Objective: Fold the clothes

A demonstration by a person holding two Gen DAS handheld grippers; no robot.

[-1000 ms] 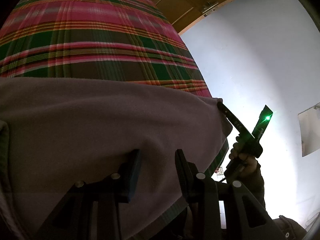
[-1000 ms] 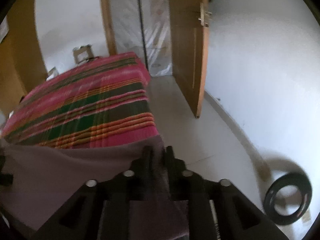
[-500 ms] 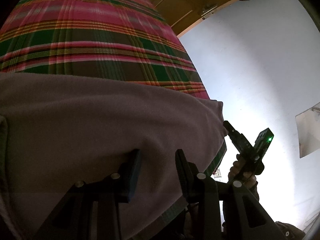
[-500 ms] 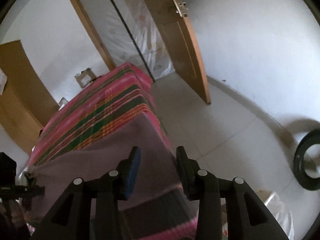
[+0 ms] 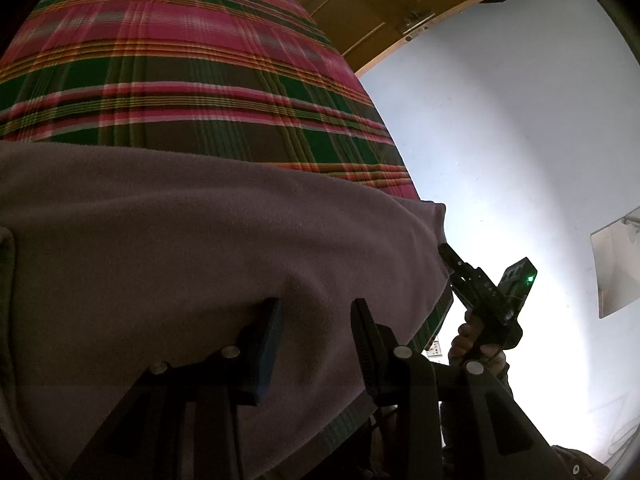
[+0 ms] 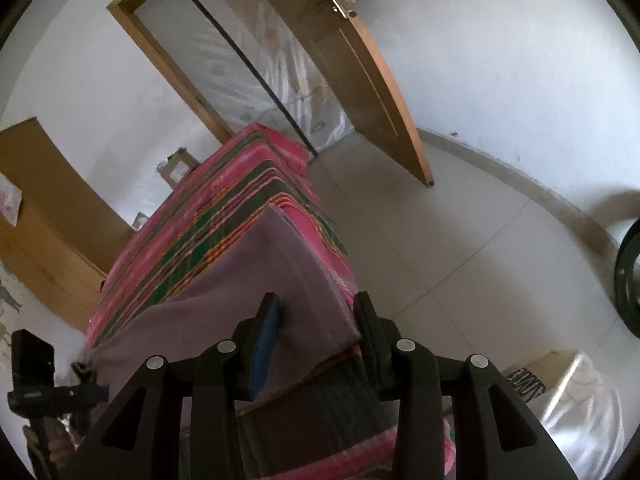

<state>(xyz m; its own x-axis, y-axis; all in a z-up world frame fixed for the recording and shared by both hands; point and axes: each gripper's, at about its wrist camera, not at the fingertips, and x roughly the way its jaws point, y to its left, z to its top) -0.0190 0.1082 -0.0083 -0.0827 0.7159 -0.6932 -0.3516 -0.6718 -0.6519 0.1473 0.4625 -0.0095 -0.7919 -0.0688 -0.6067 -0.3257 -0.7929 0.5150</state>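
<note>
A mauve fleece garment (image 5: pixel 200 260) lies spread over the near end of a bed with a pink and green plaid cover (image 5: pixel 180 80). My left gripper (image 5: pixel 316 320) is open just above the cloth, its pads apart and pressing nothing. In the right wrist view the garment (image 6: pixel 280 264) ends in a folded edge at the bed's corner. My right gripper (image 6: pixel 318 312) is opening, with that edge lying loose between its fingers. A hand holds the right gripper (image 5: pixel 450 256) beside the garment's corner. The left gripper (image 6: pixel 90 380) shows at the lower left.
An open wooden door (image 6: pixel 360 80) and a doorway hung with plastic sheet (image 6: pixel 260 60) stand beyond the bed. Pale floor tiles (image 6: pixel 460 260) run along its right side. A black ring (image 6: pixel 628 280) leans by the wall, a white bag (image 6: pixel 572 408) lies near, and a wooden cabinet (image 6: pixel 48 208) stands left.
My right gripper let go of the garment's corner, rolled and sank beside the bed. The cloth's corner settled onto the bed. My left gripper stayed where it was.
</note>
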